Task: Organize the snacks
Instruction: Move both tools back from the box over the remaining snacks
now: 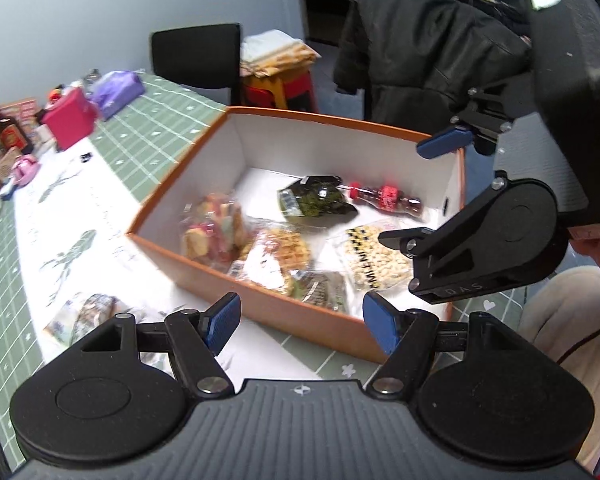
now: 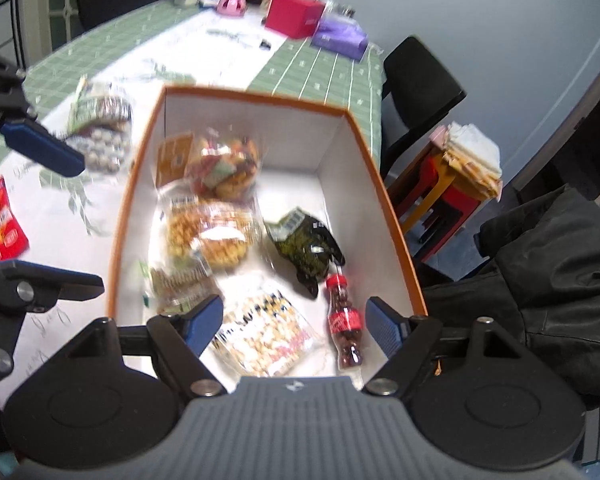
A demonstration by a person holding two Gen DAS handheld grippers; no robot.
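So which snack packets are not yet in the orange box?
Two lie on the table: the red packet and the clear cookie bag. All other snacks are inside the orange box.

Snack packets lie flat inside an orange-rimmed box (image 2: pixel 384 200); a small cola bottle (image 2: pixel 344 320) rests beside its right wall.

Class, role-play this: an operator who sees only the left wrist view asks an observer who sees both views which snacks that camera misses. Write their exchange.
Operator: I see one packet on the table outside the orange box. Are there any others?
Observer: Yes, a red packet also lies on the table, outside your frame.
Operator: Is anything in the box hidden from me?
Observer: A flat orange-brown packet rests against the inner wall nearest you.
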